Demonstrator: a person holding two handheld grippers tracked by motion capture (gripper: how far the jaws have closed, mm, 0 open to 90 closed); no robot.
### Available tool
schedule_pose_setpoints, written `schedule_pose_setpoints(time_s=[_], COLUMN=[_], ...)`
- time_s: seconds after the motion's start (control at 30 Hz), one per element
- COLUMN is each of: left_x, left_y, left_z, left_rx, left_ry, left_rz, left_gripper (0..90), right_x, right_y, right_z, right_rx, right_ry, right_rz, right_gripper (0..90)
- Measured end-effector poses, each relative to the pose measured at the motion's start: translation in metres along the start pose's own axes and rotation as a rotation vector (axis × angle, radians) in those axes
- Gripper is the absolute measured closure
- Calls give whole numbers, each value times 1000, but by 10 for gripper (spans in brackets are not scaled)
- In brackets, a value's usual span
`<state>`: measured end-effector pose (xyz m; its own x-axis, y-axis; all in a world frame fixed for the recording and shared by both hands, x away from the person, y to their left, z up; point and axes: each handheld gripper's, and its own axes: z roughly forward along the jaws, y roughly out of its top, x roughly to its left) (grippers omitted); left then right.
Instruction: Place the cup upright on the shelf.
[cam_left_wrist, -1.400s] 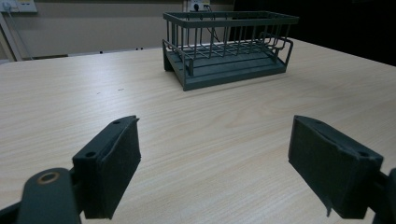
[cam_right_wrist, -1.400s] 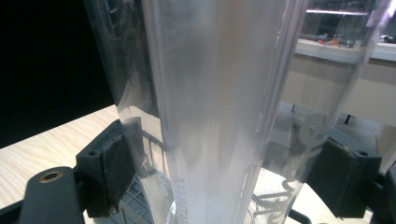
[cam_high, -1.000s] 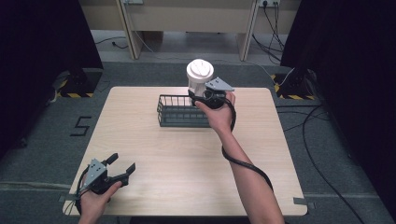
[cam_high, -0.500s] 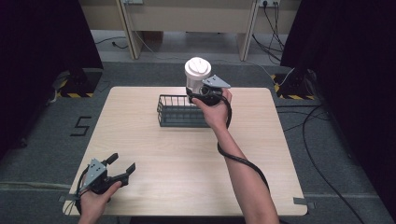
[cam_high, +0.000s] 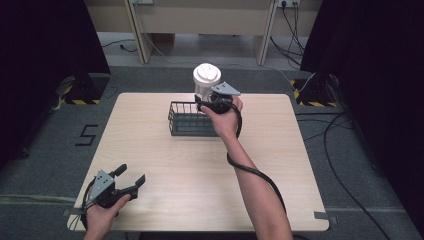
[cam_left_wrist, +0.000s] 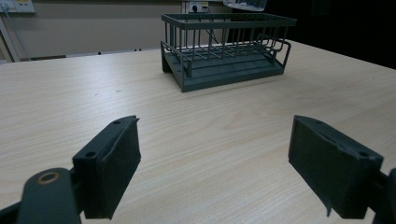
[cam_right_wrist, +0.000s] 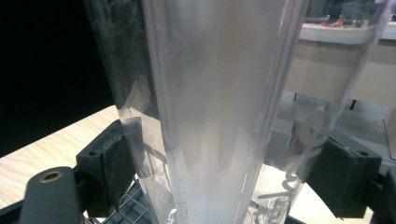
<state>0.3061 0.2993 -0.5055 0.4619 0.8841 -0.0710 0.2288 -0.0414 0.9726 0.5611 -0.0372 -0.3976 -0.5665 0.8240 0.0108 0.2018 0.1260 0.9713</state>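
Note:
A tall white cup stack in a clear plastic sleeve (cam_high: 206, 75), round lid on top, stands upright over the far right end of a dark wire basket (cam_high: 186, 120). My right gripper (cam_high: 205, 102) is shut on its lower part. In the right gripper view the sleeve (cam_right_wrist: 210, 107) sits between both pads (cam_right_wrist: 114, 168) of the gripper (cam_right_wrist: 226, 163). My left gripper (cam_high: 132, 173) rests open near the table's front left corner, holding nothing. In the left gripper view the gripper (cam_left_wrist: 217, 140) faces the basket (cam_left_wrist: 224, 46) across bare wood.
The light wooden table (cam_high: 300, 165) carries just the basket. Grey floor surrounds it, with a painted 5 (cam_high: 87, 134) at left and cables (cam_high: 345, 150) at right. Desk legs and black curtains stand behind.
The right gripper and the cup stack have drifted slightly left above the basket's far side. The left gripper has not moved.

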Motion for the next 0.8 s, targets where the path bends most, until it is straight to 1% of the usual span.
schedule_pose_setpoints(time_s=[0.47,0.63,0.8], left_x=[0,0,0], left_y=[0,0,0], left_z=[0,1,0], left_rx=[-2,-2,0], left_ry=[-2,-4,-4], left_rz=[-1,-2,-1], left_gripper=[161,161,161], right_x=[-1,-1,-1], right_y=[-7,-12,-16], right_z=[7,11,14], right_rx=[16,31,42], right_ry=[-11,-16,-19], right_rz=[7,0,4], right_gripper=[182,182,182])
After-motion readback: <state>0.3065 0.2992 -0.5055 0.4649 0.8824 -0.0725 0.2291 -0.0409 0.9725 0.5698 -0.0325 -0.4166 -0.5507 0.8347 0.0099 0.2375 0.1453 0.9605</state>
